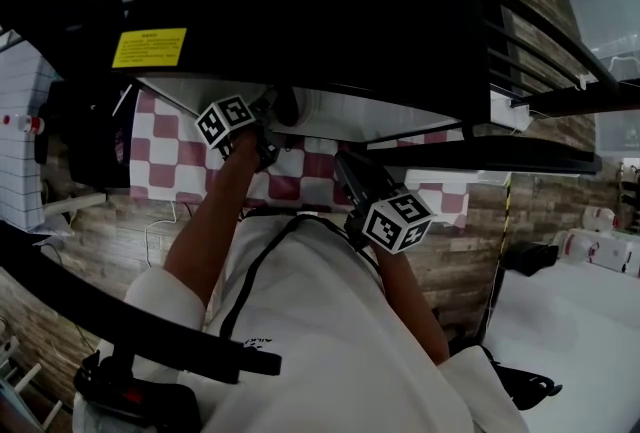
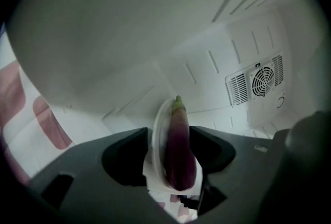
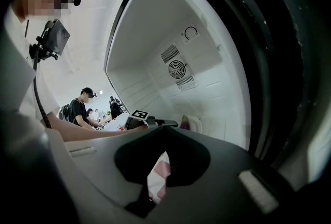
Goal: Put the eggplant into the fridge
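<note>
Your left hand-held gripper stands released, the eggplant between its jaws on a plate inside the fridge. Your right hand-held gripper is clenched and empty. Placement looks done: next, back straight out without nudging the plate.

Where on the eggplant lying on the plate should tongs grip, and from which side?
Probably across its thick middle, from the rounded end where the left tongs stand open: the eggplant lies lengthwise on the white plate, stem away, flanks facing the jaws.
</note>
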Demonstrator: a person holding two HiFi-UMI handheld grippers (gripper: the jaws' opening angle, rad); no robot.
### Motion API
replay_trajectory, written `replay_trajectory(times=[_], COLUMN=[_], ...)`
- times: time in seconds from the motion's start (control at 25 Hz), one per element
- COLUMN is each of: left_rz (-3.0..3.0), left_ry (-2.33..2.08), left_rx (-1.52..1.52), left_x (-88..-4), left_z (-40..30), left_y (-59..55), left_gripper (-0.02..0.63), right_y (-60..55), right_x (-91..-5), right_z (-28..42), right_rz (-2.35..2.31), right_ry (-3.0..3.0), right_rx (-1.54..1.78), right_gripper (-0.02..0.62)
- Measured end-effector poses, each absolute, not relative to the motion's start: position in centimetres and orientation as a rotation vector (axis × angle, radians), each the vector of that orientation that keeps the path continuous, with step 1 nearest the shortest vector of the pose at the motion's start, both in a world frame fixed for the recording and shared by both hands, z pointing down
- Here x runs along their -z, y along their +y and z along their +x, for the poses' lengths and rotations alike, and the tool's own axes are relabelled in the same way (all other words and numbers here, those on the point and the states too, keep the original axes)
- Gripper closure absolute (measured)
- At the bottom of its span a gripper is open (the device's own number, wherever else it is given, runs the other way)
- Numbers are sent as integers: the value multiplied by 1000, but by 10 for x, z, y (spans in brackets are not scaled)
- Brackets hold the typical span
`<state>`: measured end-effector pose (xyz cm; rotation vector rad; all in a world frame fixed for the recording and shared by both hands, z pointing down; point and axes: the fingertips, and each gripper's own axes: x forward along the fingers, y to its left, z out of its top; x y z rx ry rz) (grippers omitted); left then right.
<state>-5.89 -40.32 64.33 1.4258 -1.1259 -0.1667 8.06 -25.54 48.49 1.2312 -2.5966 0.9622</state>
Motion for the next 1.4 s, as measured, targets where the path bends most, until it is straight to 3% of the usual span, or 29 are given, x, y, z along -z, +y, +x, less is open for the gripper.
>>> replay_trajectory(times=[0.4,0.68,1.4], left_rz=[1553,1704,2001], left_ry=[-1133,-1162,-1262], left_rx=[110,33,-74], left_x=[-614,-579,-497], left_z=[-66,-72,-74], left_y=[-379,-349,-286], left_gripper=[416,502,600], right_y=[-254,-255,-251], right_x=[-480,-469,-440], right_z=[73,72,64], right_rz=[1147,1079,971], right_ry=[-2663,-2730,-2831], right_rx=[-930,-901,-799], right_gripper=[588,589,589])
